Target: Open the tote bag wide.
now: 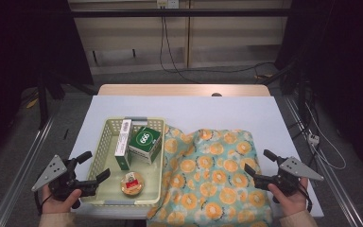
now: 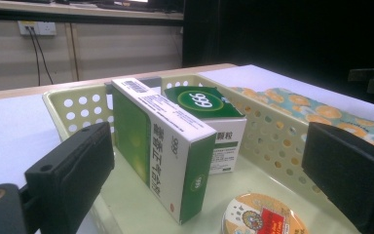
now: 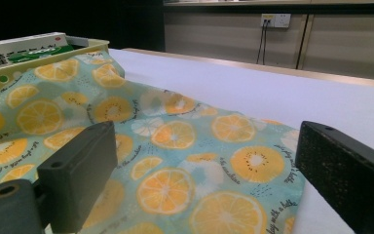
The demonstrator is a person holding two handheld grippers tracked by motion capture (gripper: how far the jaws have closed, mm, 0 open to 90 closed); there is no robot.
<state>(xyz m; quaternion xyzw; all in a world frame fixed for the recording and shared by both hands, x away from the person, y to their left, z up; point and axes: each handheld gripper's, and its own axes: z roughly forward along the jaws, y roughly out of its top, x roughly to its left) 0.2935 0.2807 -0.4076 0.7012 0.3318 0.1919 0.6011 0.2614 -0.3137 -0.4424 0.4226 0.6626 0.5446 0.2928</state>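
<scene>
Both grippers poised, basket and cloth untouched

A white sheet covers the wooden desk (image 1: pixel 184 111), which stands in a dim room with pale panelled cabinets and trailing black cables behind it. At the left, the left gripper (image 1: pixel 90 166) hovers just off the near left corner of the pale green perforated plastic basket (image 1: pixel 101 142); its jaws stand wide apart with nothing between them, aimed along the basket's length, which looks like a line-up for taking something out. Inside the basket a tall white-and-green cardboard medicine box (image 1: pixel 123 137) stands on its long edge, leaning against a squarer green-topped box (image 1: pixel 145 143) beside it, so each props the other. Nearer the person, a small round tub with an orange-and-red printed lid (image 1: pixel 132 183) lies flat on the basket floor; in the left gripper view it sits closest to the jaws and would be the easiest first pick.

To the right of the basket, touching its right wall, a teal cloth printed with orange slices (image 1: pixel 212 175) lies rumpled and spread over the desk, its near edge reaching the front. At the far right, the right gripper (image 1: pixel 260 166) hangs just over the cloth's right edge, jaws fully spread and empty; that placement suggests the edge is what it means to pinch
</scene>
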